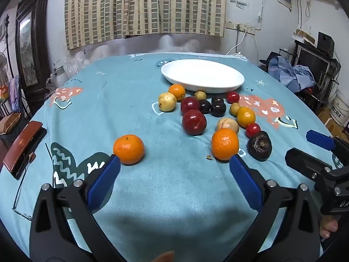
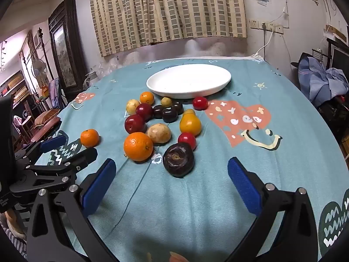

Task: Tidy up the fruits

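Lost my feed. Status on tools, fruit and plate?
Left tool and right tool open, empty. Fruit loose on cloth, white plate empty. Nothing blocking.

"da" on the right tool (image 1: 320, 152)

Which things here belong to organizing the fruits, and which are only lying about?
For the job: white dish, lone mandarin, large orange, red plums, dark shrivelled fruit.
Lying about: brown case, eyeglasses, blue clothes.
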Demonstrator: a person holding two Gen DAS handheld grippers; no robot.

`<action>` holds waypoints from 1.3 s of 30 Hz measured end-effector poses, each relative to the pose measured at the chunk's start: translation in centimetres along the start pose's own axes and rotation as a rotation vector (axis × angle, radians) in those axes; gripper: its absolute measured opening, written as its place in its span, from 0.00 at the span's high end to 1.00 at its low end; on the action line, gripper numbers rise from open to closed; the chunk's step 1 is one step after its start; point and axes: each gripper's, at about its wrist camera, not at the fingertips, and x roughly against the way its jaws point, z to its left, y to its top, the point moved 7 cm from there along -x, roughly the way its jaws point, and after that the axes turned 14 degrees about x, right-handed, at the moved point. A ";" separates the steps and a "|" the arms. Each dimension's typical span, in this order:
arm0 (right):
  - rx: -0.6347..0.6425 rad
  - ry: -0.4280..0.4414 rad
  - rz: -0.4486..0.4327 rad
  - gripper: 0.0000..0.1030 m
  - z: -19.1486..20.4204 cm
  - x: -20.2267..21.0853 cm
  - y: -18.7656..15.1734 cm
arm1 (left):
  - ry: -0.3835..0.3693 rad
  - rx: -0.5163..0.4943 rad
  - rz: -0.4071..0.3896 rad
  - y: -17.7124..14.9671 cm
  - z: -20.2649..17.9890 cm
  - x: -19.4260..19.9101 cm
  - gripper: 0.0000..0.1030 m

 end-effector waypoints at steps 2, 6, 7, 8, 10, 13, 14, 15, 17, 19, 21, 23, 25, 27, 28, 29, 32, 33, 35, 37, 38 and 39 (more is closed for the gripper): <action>0.003 -0.002 0.003 0.01 0.0 0.0 0.0 | 0.006 -0.006 -0.009 0.0 0.0 0.0 0.02; 0.002 -0.001 0.003 0.01 0.1 0.0 0.0 | 0.006 -0.002 -0.005 0.0 0.0 0.1 0.02; 0.002 0.000 0.002 0.01 0.1 0.0 0.0 | 0.004 0.000 -0.002 0.0 0.0 0.1 0.02; 0.002 0.000 0.002 0.01 0.1 0.0 0.0 | 0.004 0.002 -0.001 0.0 0.1 0.1 0.02; 0.001 0.001 0.002 0.01 0.1 0.0 0.0 | 0.002 0.004 0.001 0.0 0.1 0.1 0.02; 0.001 0.001 0.002 0.01 0.1 0.0 -0.1 | 0.001 0.006 0.006 0.0 0.1 0.0 0.02; 0.001 0.002 0.002 0.01 0.1 0.0 -0.1 | 0.001 0.006 0.006 0.0 0.1 0.0 0.02; 0.000 0.002 0.001 0.01 0.1 0.0 -0.1 | 0.000 0.007 0.007 0.0 0.2 0.0 0.02; 0.000 0.002 0.001 0.01 0.1 0.0 -0.1 | 0.001 0.009 0.008 0.0 0.2 -0.1 0.02; 0.000 0.003 0.002 0.01 0.1 0.0 -0.1 | 0.000 0.009 0.010 0.0 0.2 -0.1 0.02; 0.000 0.002 0.001 0.01 0.1 0.0 -0.1 | 0.000 0.011 0.012 -0.2 0.1 -0.4 0.02; -0.001 0.002 0.001 0.01 0.1 0.0 -0.1 | -0.001 0.011 0.012 -0.3 0.1 -0.4 0.02; -0.001 0.003 0.001 0.01 0.1 0.0 -0.1 | -0.001 0.011 0.012 -0.3 -0.1 -0.2 0.02; -0.001 0.003 0.001 0.01 0.1 -0.1 -0.1 | -0.002 0.012 0.013 -0.4 -0.1 -0.3 0.02; -0.001 0.003 0.001 0.01 0.1 -0.1 -0.1 | -0.003 0.012 0.014 -0.4 -0.1 -0.2 0.02; -0.001 0.003 0.001 0.01 0.1 -0.1 -0.1 | -0.002 0.012 0.015 -0.4 -0.2 -0.3 0.02; -0.001 0.003 0.001 0.01 0.1 -0.1 -0.1 | -0.003 0.013 0.016 -0.4 -0.2 -0.4 0.02; -0.002 0.003 0.001 0.01 0.1 -0.1 -0.1 | -0.003 0.014 0.015 -0.4 -0.2 -0.4 0.02; -0.003 0.004 0.002 0.01 0.1 -0.2 -0.1 | -0.004 0.014 0.016 -0.4 -0.2 -0.4 0.02; -0.003 0.004 0.001 0.01 0.1 -0.2 -0.1 | -0.004 0.015 0.017 -0.4 -0.1 -0.4 0.02; -0.003 0.004 0.001 0.01 0.1 -0.2 -0.1 | -0.004 0.015 0.018 -0.4 -0.2 -0.4 0.02; -0.004 0.004 0.002 0.01 0.0 -0.2 -0.1 | -0.004 0.016 0.018 -0.4 -0.2 -0.4 0.02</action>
